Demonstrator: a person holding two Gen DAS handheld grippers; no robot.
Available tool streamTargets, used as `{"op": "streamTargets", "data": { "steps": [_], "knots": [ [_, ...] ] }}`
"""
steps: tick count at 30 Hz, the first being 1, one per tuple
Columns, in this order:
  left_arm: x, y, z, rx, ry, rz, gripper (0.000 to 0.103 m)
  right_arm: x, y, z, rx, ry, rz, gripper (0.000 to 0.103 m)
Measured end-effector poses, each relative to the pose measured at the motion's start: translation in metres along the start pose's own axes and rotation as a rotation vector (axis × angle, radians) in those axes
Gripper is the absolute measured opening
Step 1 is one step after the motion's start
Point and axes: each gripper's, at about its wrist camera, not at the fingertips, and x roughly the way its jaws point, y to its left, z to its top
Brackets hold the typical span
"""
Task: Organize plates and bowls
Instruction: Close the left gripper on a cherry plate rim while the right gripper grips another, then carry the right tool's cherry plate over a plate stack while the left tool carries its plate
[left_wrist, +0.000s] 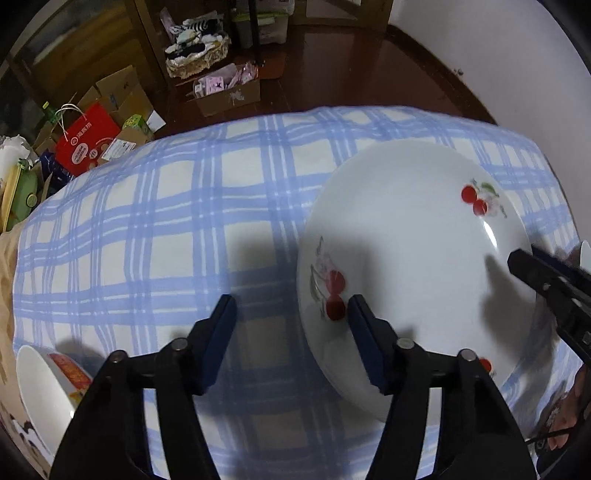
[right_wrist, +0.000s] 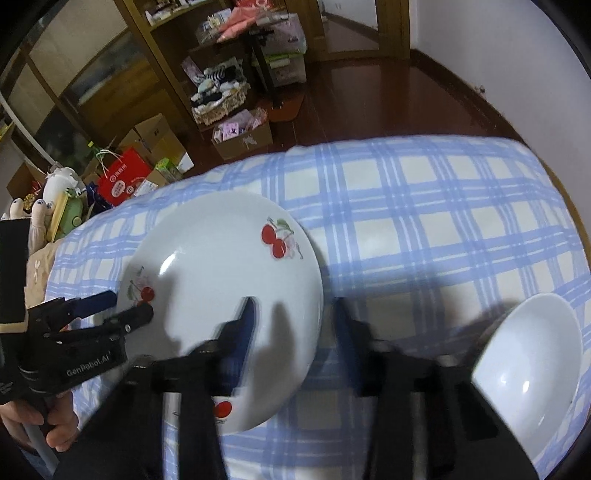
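A white plate with cherry prints (left_wrist: 413, 236) lies on the blue-checked cloth (left_wrist: 177, 221). My left gripper (left_wrist: 291, 306) points down at the plate's left rim. One finger is over the plate and the other over the cloth, with a gap showing, so it is open. In the right wrist view my right gripper (right_wrist: 293, 302) straddles the right rim of the same plate (right_wrist: 221, 266). Its fingers are blurred, and a strip of cloth shows inside the outer one. The left gripper (right_wrist: 131, 304) shows at that plate's left rim. The right gripper (left_wrist: 522, 254) reaches the plate's edge.
A plain white bowl (right_wrist: 528, 362) sits on the cloth right of the plate. A white bowl with a red print (left_wrist: 40, 387) stands at the left. Past the table's far edge are a wooden floor, cardboard boxes (left_wrist: 225, 92) and a red bag (left_wrist: 85, 140).
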Motion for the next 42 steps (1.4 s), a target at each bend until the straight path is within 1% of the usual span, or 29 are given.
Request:
{"op": "streamTargets", "data": {
  "steps": [1, 2, 3, 4, 5, 6, 8, 10, 17, 23, 29, 34, 38, 42],
  "knots": [
    [0.0, 0.002, 0.0, -0.009, -0.006, -0.015, 0.053, 0.002, -0.001, 0.0, 0.003, 0.006, -0.004, 0.028],
    [0.0, 0.003, 0.0, -0.019, -0.009, -0.034, 0.046, 0.003, -0.002, 0.0, 0.009, 0.01, -0.003, 0.025],
    [-0.001, 0.004, 0.0, -0.026, -0.013, -0.053, 0.034, 0.004, -0.002, -0.001, 0.01, 0.013, -0.003, 0.022],
    [-0.002, 0.004, 0.001, -0.031, -0.016, -0.072, 0.027, 0.004, -0.002, -0.001, 0.012, 0.013, -0.007, 0.019],
    [-0.004, 0.003, 0.001, -0.033, -0.014, -0.089, 0.016, 0.004, -0.003, -0.002, 0.013, 0.014, -0.018, 0.012],
    [-0.005, 0.002, 0.001, -0.037, -0.014, -0.092, 0.015, 0.004, -0.004, -0.003, 0.013, 0.016, -0.024, 0.011],
    [-0.008, 0.002, 0.001, -0.048, -0.018, -0.083, 0.014, 0.002, -0.007, -0.004, 0.022, 0.017, -0.014, 0.01],
    [-0.01, 0.003, 0.0, -0.06, -0.016, -0.094, 0.013, 0.001, -0.008, -0.006, 0.024, 0.018, -0.01, 0.01],
    [-0.019, 0.008, -0.009, -0.085, -0.008, -0.096, 0.012, -0.014, -0.005, -0.016, 0.025, -0.012, -0.008, 0.01],
    [-0.04, 0.01, -0.018, -0.094, -0.02, -0.112, 0.012, -0.033, -0.001, -0.024, 0.036, -0.034, 0.007, 0.01],
    [-0.069, 0.015, -0.028, -0.103, -0.037, -0.137, 0.012, -0.06, 0.008, -0.034, 0.025, -0.06, 0.01, 0.01],
    [-0.094, 0.013, -0.042, -0.079, -0.051, -0.126, 0.012, -0.088, 0.017, -0.045, 0.005, -0.087, 0.014, 0.01],
    [-0.117, 0.009, -0.061, -0.077, -0.072, -0.107, 0.012, -0.114, 0.021, -0.056, 0.006, -0.112, 0.039, 0.01],
    [-0.135, 0.009, -0.079, -0.087, -0.074, -0.144, 0.012, -0.138, 0.023, -0.071, 0.002, -0.137, 0.034, 0.01]
  ]
}}
